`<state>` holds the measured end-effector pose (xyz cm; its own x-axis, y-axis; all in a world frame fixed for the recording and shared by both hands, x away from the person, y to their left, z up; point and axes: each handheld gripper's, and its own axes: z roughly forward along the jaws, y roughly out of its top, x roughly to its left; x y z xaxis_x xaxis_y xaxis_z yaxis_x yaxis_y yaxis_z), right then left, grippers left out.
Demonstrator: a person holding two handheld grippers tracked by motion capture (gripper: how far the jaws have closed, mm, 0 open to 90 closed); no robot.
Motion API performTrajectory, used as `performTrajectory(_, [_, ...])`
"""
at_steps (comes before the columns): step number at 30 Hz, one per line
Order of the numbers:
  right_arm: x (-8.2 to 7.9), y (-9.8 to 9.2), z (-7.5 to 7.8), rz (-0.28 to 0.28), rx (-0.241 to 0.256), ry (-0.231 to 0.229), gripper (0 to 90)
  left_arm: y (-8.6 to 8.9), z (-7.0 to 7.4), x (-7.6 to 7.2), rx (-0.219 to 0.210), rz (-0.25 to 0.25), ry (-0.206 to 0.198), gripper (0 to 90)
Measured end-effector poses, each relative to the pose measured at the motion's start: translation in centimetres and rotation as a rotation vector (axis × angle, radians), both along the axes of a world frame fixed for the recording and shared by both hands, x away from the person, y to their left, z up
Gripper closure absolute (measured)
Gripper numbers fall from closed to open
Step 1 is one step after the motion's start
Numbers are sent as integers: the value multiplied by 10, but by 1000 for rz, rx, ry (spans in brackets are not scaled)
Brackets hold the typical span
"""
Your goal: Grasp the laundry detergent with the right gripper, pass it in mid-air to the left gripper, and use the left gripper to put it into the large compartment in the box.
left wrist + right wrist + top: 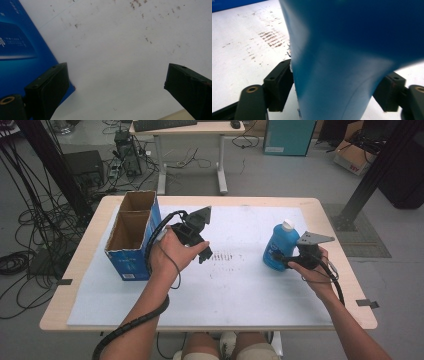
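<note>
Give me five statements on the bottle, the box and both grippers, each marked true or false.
1. The right gripper has its jaws around the blue bottle. True.
2. The bottle's cap is red. False: it is white.
3. The left gripper grips the cardboard box. False: its jaws stand open, with nothing between them.
4. The box is open at the top. True.
5. The bottle lies inside the box. False: it stands upright on the white mat.

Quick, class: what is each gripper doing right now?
Left gripper: open, holding nothing.
Right gripper: shut on the blue bottle.
</note>
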<state>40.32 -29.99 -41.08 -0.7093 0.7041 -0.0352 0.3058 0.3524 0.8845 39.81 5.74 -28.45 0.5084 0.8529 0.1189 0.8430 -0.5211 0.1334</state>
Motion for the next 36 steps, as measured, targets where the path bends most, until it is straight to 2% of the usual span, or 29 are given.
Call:
performTrajectory(12, [1, 2, -2, 23, 3, 5, 385, 1, 0, -1, 0, 1, -1, 60])
performTrajectory(36, [2, 1, -2, 30, 9, 15, 403, 4, 2, -3, 7, 3, -6, 60])
